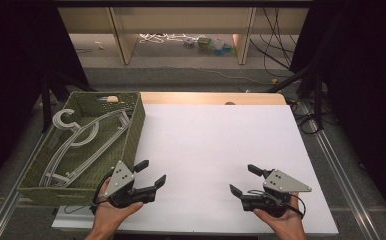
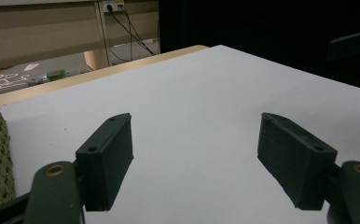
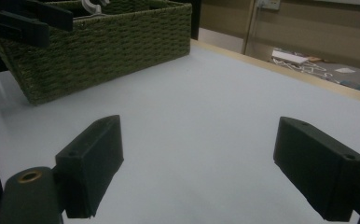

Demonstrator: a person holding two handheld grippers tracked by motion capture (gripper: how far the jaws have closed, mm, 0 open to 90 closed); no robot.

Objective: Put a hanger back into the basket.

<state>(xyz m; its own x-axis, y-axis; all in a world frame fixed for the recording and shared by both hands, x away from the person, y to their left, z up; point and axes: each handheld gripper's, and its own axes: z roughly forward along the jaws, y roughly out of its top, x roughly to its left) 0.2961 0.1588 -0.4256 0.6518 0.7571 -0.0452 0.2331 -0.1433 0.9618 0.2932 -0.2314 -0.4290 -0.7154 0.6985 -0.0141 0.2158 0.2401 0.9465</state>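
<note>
Tools rest low over the white table (image 1: 221, 150), one in each hand. The left tool (image 1: 151, 175) sits just beside the green woven basket (image 1: 131, 137) at the table's left edge, jaws spread wide with nothing between them. The right tool (image 1: 243, 180) is well apart, near the front right — its jaws wide and empty too. Grey hangers (image 1: 81, 142) lie inside the basket, hooks toward the far end.

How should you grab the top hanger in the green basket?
Probably by its long straight arm, coming down from above: the grey hanger lies flat in the basket, whose walls block the sides. The open left gripper is nearest.
</note>
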